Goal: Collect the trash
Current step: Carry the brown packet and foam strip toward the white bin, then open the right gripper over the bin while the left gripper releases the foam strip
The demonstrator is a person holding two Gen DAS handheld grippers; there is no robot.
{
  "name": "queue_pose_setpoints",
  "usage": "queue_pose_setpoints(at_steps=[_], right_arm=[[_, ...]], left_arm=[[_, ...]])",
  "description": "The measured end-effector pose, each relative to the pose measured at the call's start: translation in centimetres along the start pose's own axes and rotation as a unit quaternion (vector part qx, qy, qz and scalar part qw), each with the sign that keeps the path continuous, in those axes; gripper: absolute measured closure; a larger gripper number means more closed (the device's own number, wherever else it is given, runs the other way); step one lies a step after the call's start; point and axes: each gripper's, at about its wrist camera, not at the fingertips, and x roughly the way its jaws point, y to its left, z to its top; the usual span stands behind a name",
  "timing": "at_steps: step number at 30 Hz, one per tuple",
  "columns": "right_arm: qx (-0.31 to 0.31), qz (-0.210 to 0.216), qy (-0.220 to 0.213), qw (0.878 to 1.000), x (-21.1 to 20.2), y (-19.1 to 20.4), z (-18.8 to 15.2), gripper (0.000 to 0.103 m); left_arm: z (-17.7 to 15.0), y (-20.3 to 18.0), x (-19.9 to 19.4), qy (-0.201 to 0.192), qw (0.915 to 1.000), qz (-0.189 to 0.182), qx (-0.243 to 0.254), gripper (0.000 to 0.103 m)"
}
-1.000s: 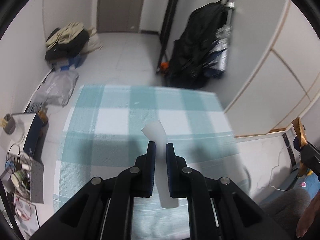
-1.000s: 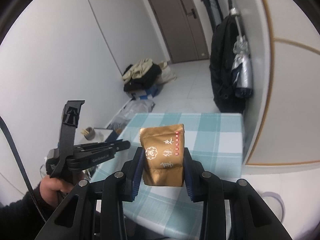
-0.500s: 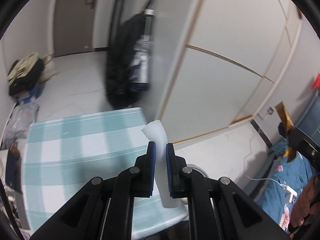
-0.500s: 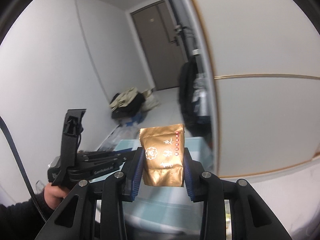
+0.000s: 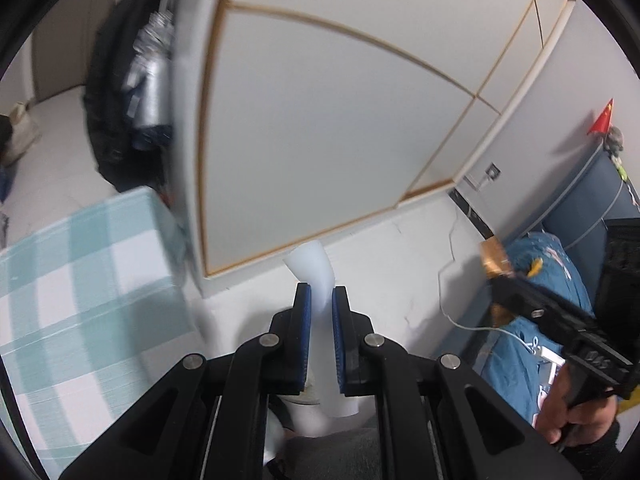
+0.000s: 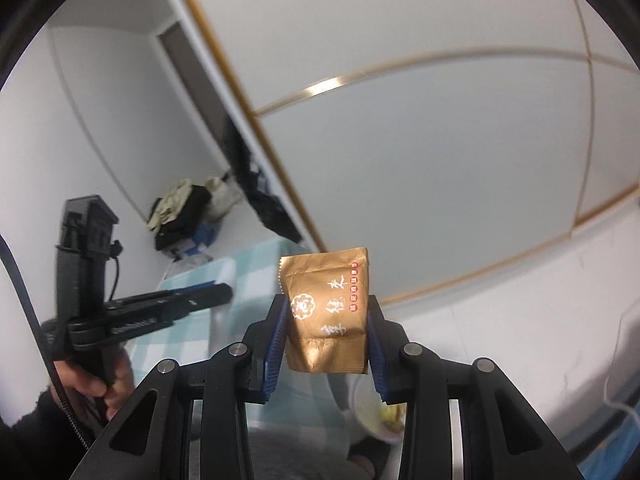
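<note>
While both grippers are loaded, nothing has yet been dropped anywhere, so the collecting looks roughly half done: the picking is finished for 2 items, the disposal is not.

The left gripper (image 5: 319, 300) has its blue-padded jaws pressed in on a white paper cup (image 5: 316, 280), squeezed flat between them; the cup's flared end sticks out past the fingertips and its other end hangs below the jaws. The right gripper (image 6: 326, 316) pinches a gold snack wrapper (image 6: 326, 308) by its 2 side edges, upright, printed face toward the camera. Both pieces of trash are held in the air, clear of the teal checked tablecloth (image 5: 80, 280), which lies off to the left and shows no litter on the part in view.

Both cameras now face the white cupboard doors (image 5: 320, 140) and the pale floor beside the table. Low in the right wrist view, under the jaws, sits a round white-rimmed container (image 6: 376, 408) with something yellowish inside; it is blurred and partly hidden, and I judge it may be the bin, though I cannot be sure. The left view shows a similar white shape beneath the cup, too unclear to name.

What is left, by my reading: bring each gripper over the bin, let go of cup and wrapper, then check for further trash.
</note>
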Motion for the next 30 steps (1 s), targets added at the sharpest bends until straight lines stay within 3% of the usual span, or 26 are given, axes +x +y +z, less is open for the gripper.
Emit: queue_pose_setpoints(at_steps=[9, 13, 24, 27, 30], right_arm=[[0.091, -0.006, 0.076, 0.993, 7.6, -6.9, -3.2, 0.068], [0.126, -0.003, 0.11, 0.986, 11.0, -9.5, -4.6, 0.067], [0.166, 0.006, 0.215, 0.962, 19.8, -11.8, -9.7, 0.065], [0.172, 0.01, 0.238, 0.956, 21.5, -11.9, -10.6, 0.061], [0.179, 0.008, 0.259, 0.949, 22.9, -12.0, -11.8, 0.046]], left_arm=[[-0.5, -0.1, 8.2, 0.097, 0.995, -0.019, -0.017, 0.097], [-0.9, -0.4, 9.8, 0.118, 0.9925, -0.02, -0.024, 0.097], [-1.8, 0.7, 15.4, 0.191, 0.9802, -0.026, -0.047, 0.097], [-2.1, 1.0, 16.3, 0.207, 0.9766, -0.024, -0.051, 0.097], [-2.5, 1.0, 17.0, 0.221, 0.9737, -0.022, -0.053, 0.097]])
